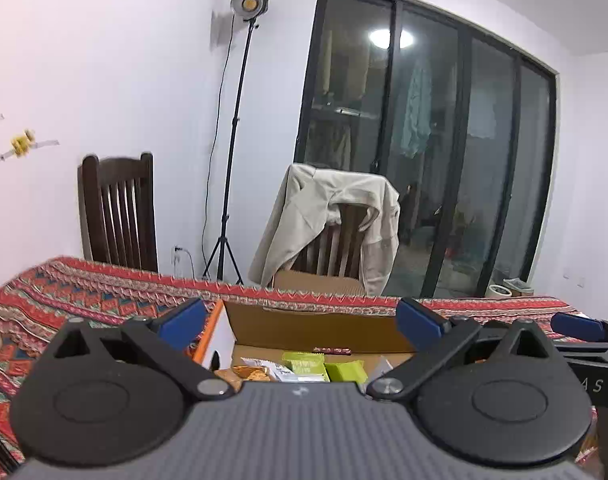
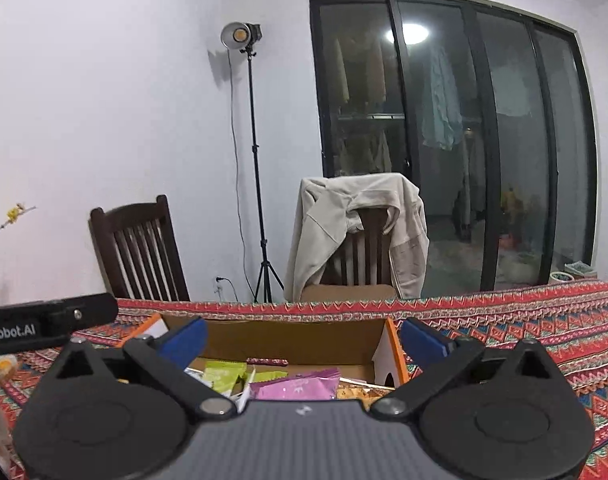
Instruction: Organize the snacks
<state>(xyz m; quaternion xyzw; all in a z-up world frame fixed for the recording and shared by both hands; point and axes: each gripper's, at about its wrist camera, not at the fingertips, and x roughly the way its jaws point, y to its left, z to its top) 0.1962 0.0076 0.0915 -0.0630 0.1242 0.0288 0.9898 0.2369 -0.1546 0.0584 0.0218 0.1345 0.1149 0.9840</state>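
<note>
We find one open cardboard box (image 1: 324, 330) on the patterned tablecloth (image 1: 84, 296), with orange-edged white side flaps, and the snacks lie inside it. In the left wrist view we count two green packets (image 1: 304, 362), one green box-shaped pack (image 1: 346, 371), one white wrapper (image 1: 260, 364), one golden-brown packet (image 1: 250, 374) and one dark red stick-shaped bar (image 1: 332, 351) against the far wall of the box. In the right wrist view we also note one purple packet (image 2: 300, 386) in the box beside a green one. Print on the packets is too small to read. The only legible writing is "nRobot.AI" on the neighbouring tool at the left edge of the right wrist view. The left gripper (image 1: 304, 320) stands with its jaws spread wide above the box, nothing between its blue pads (image 1: 184, 322). The right gripper (image 2: 304, 338) is likewise spread wide and empty over the box. Behind the table we count two wooden chairs, one draped with a beige jacket (image 1: 336, 216), and one lamp on a tripod (image 1: 248, 4)
</note>
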